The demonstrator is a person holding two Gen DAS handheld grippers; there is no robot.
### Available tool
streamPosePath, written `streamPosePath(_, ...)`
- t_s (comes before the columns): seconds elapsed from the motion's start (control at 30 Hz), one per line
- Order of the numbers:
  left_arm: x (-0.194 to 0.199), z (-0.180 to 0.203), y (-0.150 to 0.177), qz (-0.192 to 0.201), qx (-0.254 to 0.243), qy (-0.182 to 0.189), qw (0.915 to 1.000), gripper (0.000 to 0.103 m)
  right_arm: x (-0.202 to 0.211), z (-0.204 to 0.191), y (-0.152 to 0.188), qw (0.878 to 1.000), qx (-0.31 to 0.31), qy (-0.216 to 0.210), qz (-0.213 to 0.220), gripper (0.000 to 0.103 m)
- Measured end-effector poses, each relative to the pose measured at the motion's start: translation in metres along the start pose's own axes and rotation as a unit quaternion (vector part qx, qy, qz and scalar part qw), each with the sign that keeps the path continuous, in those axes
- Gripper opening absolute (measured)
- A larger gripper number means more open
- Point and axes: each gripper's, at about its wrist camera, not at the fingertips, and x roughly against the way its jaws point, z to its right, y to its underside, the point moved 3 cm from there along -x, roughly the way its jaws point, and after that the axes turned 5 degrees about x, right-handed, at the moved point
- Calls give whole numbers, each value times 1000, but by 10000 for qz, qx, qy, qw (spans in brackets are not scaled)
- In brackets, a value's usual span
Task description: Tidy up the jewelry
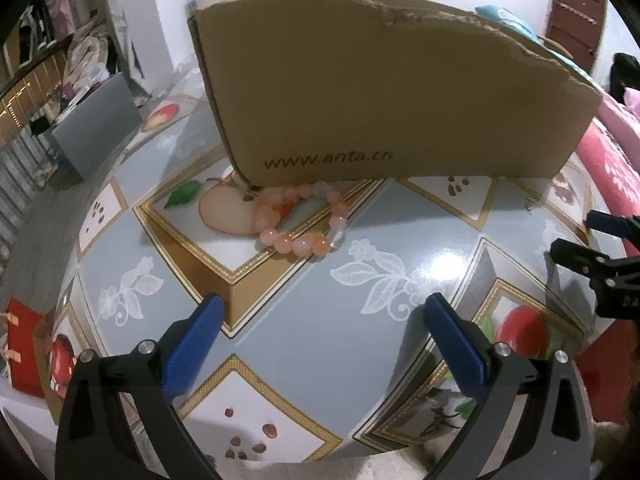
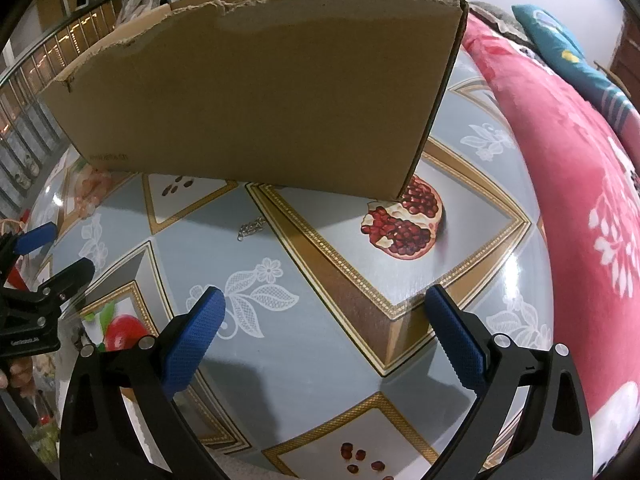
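Observation:
A pink and orange bead bracelet [image 1: 302, 218] lies on the patterned tablecloth [image 1: 320, 320], touching the front wall of a torn cardboard box [image 1: 380, 92]. My left gripper [image 1: 324, 308] hovers open in front of it with nothing between its blue fingers. In the right wrist view a small silver chain [image 2: 251, 227] lies on the cloth just before the same box [image 2: 260, 96]. My right gripper [image 2: 325, 300] is open and holds nothing, a short way back from the chain. The bracelet [image 2: 90, 190] shows faintly at far left. The box's inside is hidden.
The right gripper [image 1: 600, 256] shows at the right edge of the left view, the left gripper [image 2: 44, 264] at the left edge of the right view. A red floral blanket [image 2: 580, 200] borders the table on the right. Grey box [image 1: 96, 132] and clutter sit left.

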Motion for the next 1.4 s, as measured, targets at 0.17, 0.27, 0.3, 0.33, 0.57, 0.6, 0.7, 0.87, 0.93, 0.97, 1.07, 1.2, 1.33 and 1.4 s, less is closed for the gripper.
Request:
streamPosePath(0.17,15,-9,-9,474,20,375,9982,98,1,2,2,10000,9,-7,67,95)
streamPosePath(0.27,25,-12,-18,763,-10,704,9946,93,2,1,6,9999,32,-19,148,95)
streamPosePath(0.3,26,-12,-21,827,-35,768,9936,90,3,1,8,9998,48,-27,176,95)
streamPosePath(0.33,27,-11,-23,867,-68,842,9926,87,4,1,9,9998,61,-34,190,95)
streamPosePath(0.57,11,0,-36,645,-264,1122,9912,57,8,-1,14,9997,125,-71,191,95)
streamPosePath(0.6,8,1,-36,602,-273,1129,9914,55,9,-1,15,9997,130,-73,194,95)
streamPosePath(0.7,-2,2,-40,449,-359,1005,9933,45,11,-3,18,9997,150,-82,192,95)
streamPosePath(0.87,-15,3,-39,255,-445,821,9953,25,12,-4,19,9996,202,-108,177,95)
streamPosePath(0.93,-15,4,-37,268,-452,830,9952,20,13,-5,20,9995,235,-124,189,95)
streamPosePath(0.97,-14,4,-37,254,-435,871,9949,17,13,-5,20,9994,251,-135,190,95)
streamPosePath(1.07,-9,6,-30,177,-396,1103,9929,14,15,-6,21,9992,293,-181,192,95)
streamPosePath(1.2,0,14,-16,133,-444,1274,9908,13,18,-6,23,9986,354,-325,226,95)
streamPosePath(1.33,7,19,-5,170,-422,1289,9906,13,25,-6,24,9977,247,-584,235,91)
streamPosePath(1.4,8,20,-4,187,-391,1281,9908,13,30,-11,22,9969,374,-608,344,82)
